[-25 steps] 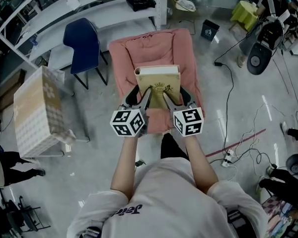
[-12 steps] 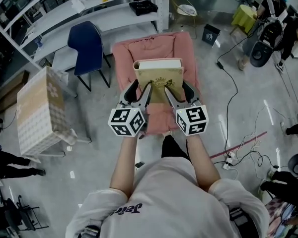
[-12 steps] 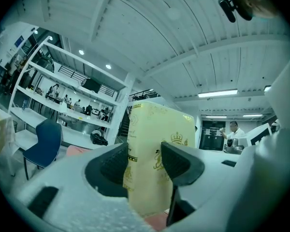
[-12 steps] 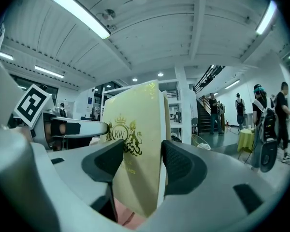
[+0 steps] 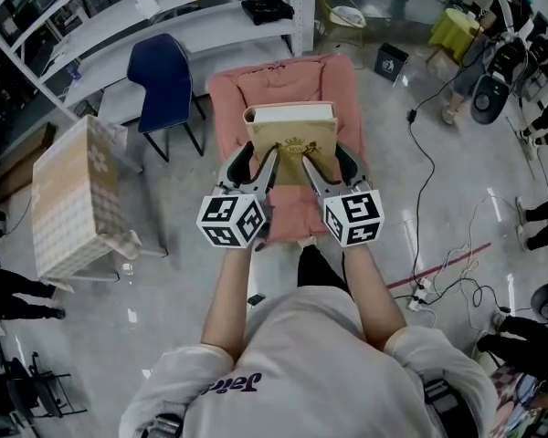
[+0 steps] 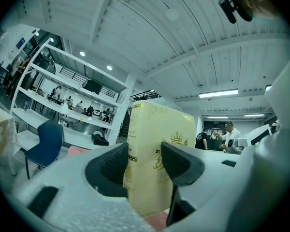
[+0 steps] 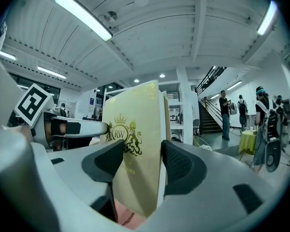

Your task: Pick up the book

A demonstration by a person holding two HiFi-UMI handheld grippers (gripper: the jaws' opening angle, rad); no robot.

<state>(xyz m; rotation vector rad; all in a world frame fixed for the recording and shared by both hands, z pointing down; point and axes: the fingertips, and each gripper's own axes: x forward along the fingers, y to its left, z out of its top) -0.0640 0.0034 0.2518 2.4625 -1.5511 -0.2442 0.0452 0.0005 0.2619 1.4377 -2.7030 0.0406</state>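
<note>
A thick cream book (image 5: 290, 139) with a gold crest on its cover is held up above a pink cushioned chair (image 5: 276, 88). My left gripper (image 5: 252, 162) is shut on the book's left near corner, and its dark pads press on both covers (image 6: 157, 144). My right gripper (image 5: 325, 162) is shut on the right near corner in the same way, with the crest (image 7: 128, 139) showing beside its left pad. Both grippers (image 6: 144, 161) (image 7: 141, 161) point level. The book's page edge faces away from me.
A blue chair (image 5: 164, 76) stands left of the pink chair, in front of white shelving (image 5: 164, 7). A patterned box (image 5: 73, 199) sits at the left. Cables and a power strip (image 5: 429, 286) lie on the floor at the right. People stand at the room's edges.
Both grippers and the book rose a little over the pink chair, then held still. The grip on the book is unchanged.
</note>
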